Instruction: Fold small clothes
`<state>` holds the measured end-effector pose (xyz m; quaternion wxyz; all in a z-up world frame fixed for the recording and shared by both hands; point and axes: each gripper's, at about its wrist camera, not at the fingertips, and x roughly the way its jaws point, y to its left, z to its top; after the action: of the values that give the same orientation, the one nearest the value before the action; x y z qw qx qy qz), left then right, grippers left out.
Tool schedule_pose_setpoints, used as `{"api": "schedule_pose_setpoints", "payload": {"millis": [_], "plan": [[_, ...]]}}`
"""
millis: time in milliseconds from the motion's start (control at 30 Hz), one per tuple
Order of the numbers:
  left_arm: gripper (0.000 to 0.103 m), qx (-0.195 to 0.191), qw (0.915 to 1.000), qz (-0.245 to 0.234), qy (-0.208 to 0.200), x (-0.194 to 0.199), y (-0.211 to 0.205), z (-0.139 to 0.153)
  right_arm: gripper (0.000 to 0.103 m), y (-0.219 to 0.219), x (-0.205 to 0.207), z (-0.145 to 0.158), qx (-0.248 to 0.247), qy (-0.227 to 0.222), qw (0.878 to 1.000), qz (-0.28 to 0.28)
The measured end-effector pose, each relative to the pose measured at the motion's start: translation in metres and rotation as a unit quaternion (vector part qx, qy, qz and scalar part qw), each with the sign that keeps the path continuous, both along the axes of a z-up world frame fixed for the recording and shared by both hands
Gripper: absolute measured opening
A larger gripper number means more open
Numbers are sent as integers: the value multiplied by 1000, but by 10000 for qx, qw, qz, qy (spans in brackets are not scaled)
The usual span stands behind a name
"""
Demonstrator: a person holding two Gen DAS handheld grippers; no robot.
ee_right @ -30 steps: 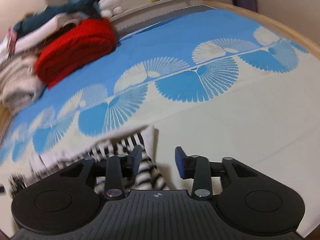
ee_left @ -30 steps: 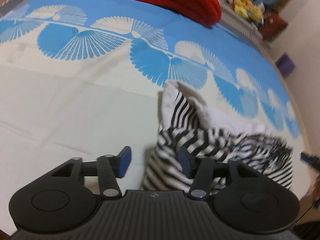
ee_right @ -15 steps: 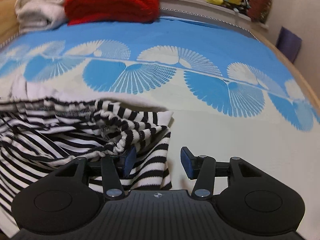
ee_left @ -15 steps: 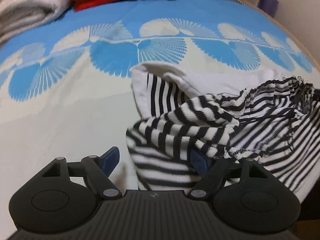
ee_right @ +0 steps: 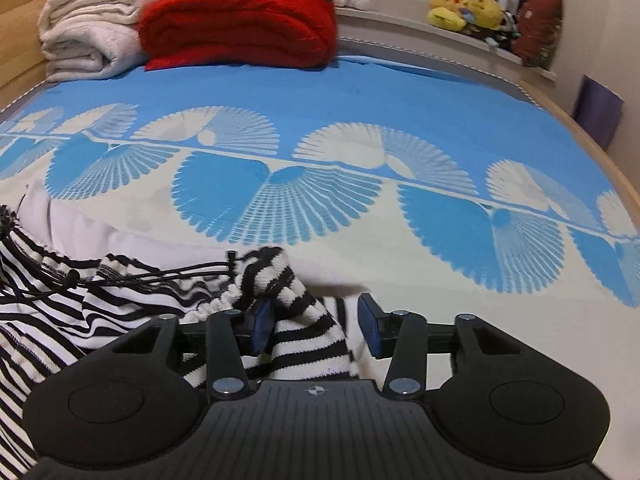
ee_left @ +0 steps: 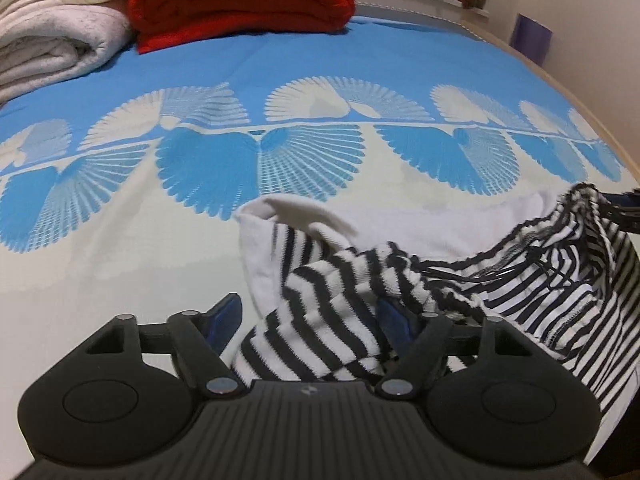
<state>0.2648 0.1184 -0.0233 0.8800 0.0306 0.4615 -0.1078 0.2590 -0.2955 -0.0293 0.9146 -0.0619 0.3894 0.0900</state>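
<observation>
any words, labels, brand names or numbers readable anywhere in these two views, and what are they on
No readable text in either view.
Left gripper: a small round emblem on its body, no letters.
Right gripper: the same kind of emblem, no letters.
Striped garment: no tag or print visible.
Bedspread: fan pattern only.
Plush toys on the shelf: too small and blurred to show any label.

A blue and cream bedspread (ee_right: pixel 360 92) with fan patterns covered the bed. At its far left lay a folded red blanket (ee_right: pixel 240 24) beside stacked white blankets (ee_right: pixel 88 36). Yellow plush toys (ee_right: pixel 464 10) sat on the far ledge, a purple object (ee_right: pixel 598 114) at far right.
</observation>
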Motion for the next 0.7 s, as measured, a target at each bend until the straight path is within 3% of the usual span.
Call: {"api": "schedule_pose_setpoints", "payload": {"millis": [33, 67, 100, 133, 167, 233, 333, 400, 433, 500, 600, 633, 700], "plan": [[62, -25, 9999, -87, 49, 2, -1, -2, 35, 2, 3, -1, 20, 29, 10000, 44], [35, -75, 9997, -197, 136, 5, -1, -4, 28, 3, 5, -1, 66, 65, 9999, 89], [12, -95, 9994, -270, 188, 8, -1, -6, 13, 3, 7, -2, 144, 121, 9997, 149], [6, -57, 9994, -325, 131, 10, -1, -5, 5, 4, 9, -2, 218, 169, 9994, 193], [4, -52, 9993, -357, -28, 11, 1, -1, 5, 3, 10, -1, 263, 160, 9994, 168], [2, -400, 9982, -86, -446, 15, 17, 14, 3, -5, 12, 12, 666, -53, 9978, -55], [2, -992, 9840, 738, -1283, 20, 42, 40, 3, -25, 8, 42, 1471, -824, 9842, -547], [2, -1056, 9769, 1050, -1530, 26, 42, 44, 3, -30, 9, 47, 1722, -1138, 9748, -843], [2, -932, 9792, 1058, -1461, 32, 36, 39, 3, -28, 13, 45, 1684, -1120, 9744, -980], [2, -386, 9897, 968, -984, 50, 20, 17, 3, -19, 30, 29, 1393, -644, 9822, -1084], [3, 205, 9962, 793, 306, 73, 4, -35, 3, -3, 55, -12, 684, 562, 9893, -1162], [3, 260, 9956, 804, 393, 76, 3, -41, 3, 0, 59, -19, 540, 742, 9885, -1202], [2, 138, 9958, 903, 19, 79, 6, -28, 3, 1, 60, -10, 643, 435, 9882, -1320]]}}
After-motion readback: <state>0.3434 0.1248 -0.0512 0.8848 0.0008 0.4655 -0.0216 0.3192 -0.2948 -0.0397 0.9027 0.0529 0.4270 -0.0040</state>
